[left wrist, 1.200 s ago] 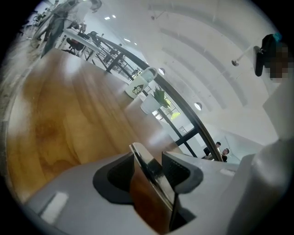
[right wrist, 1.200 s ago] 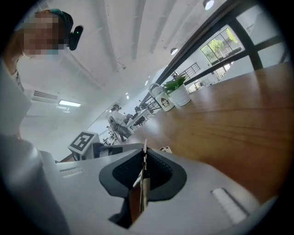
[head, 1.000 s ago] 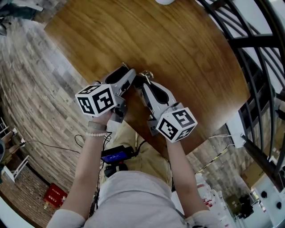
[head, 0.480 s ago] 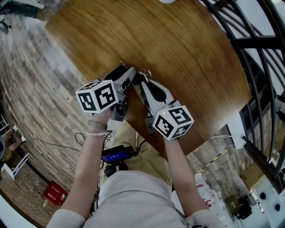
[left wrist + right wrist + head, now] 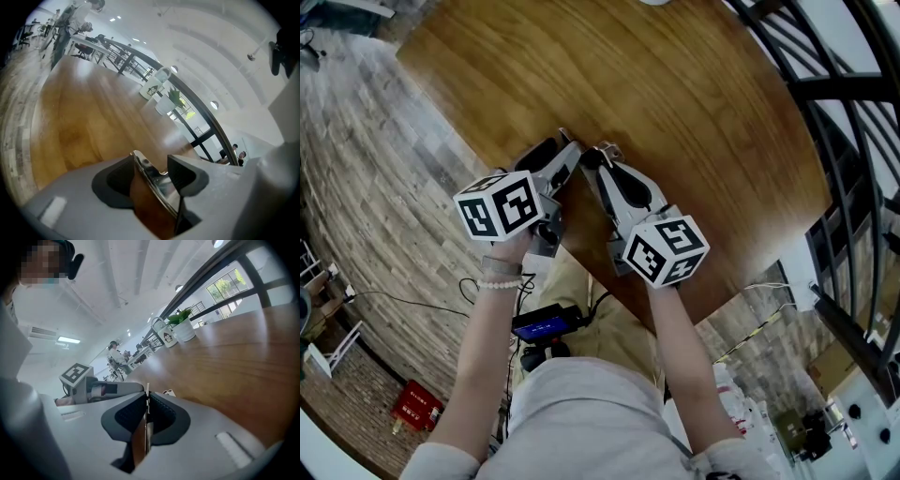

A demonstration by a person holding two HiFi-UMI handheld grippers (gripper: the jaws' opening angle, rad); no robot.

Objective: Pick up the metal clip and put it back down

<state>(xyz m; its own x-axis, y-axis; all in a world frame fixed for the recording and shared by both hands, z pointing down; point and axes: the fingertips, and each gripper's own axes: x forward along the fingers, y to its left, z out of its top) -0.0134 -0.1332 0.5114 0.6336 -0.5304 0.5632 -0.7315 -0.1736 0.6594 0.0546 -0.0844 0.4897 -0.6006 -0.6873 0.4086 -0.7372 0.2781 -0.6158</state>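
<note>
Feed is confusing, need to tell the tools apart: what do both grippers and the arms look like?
The left gripper and right gripper match: pale grey shells, black ribbed pads, each carrying a white cube with black square markers. Forearms are bare; a pale beaded bracelet sits on the left wrist.

Head view: metal clip (image 5: 607, 149) mostly hidden between tips of left gripper (image 5: 568, 142) and right gripper (image 5: 596, 156). White object (image 5: 652, 3) at far edge of table (image 5: 703, 112) cut off by frame top.
</note>
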